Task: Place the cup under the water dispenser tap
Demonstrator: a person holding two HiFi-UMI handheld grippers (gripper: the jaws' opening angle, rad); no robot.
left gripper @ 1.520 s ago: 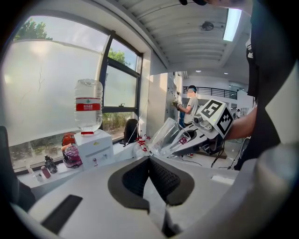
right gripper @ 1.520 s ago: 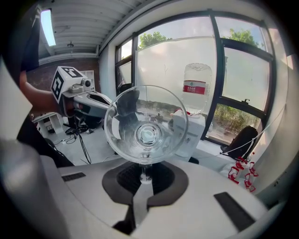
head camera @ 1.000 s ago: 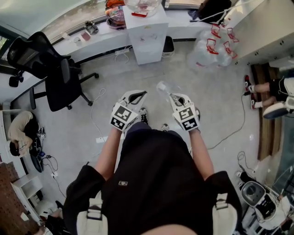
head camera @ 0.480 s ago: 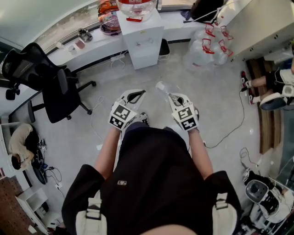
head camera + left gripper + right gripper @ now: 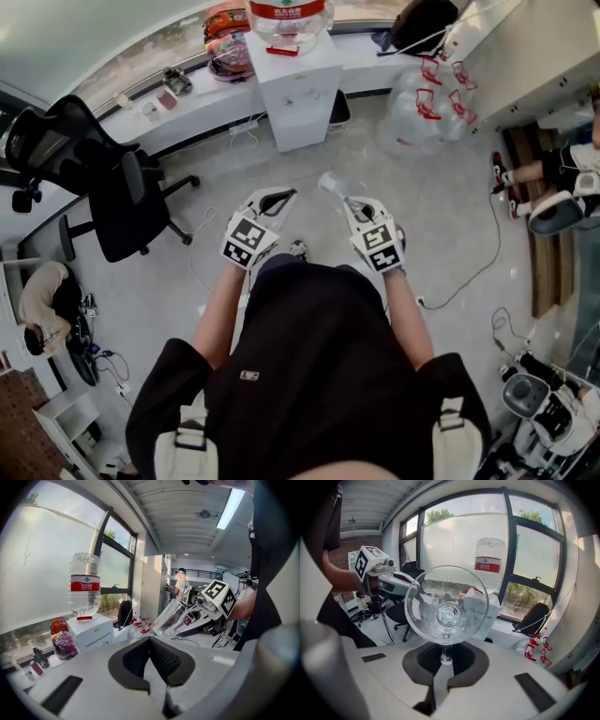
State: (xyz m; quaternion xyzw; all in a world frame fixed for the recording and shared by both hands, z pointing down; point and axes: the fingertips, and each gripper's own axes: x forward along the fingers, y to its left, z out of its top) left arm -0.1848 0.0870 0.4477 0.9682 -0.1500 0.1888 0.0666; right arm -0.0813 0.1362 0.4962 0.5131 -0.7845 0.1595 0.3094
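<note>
A clear plastic cup (image 5: 333,181) is pinched at its rim by my right gripper (image 5: 349,199), lying tilted with its mouth toward the gripper. In the right gripper view the cup (image 5: 446,604) fills the middle above the shut jaws (image 5: 442,656). My left gripper (image 5: 279,195) is level with it on the left, its jaws together and nothing between them (image 5: 151,641). The white water dispenser (image 5: 300,80), with a large bottle (image 5: 289,13) on top, stands ahead against the window counter. Floor lies between it and both grippers. Its tap is too small to make out.
A black office chair (image 5: 103,169) stands to the left. Several empty water jugs (image 5: 427,94) lie right of the dispenser. A cable (image 5: 469,272) runs across the floor at right. A seated person's legs (image 5: 553,187) show at the far right, beside white cabinets.
Both grippers have moved forward a little toward the dispenser, and more of the bottle on top shows now. The right gripper's grip on the cup is unchanged.
</note>
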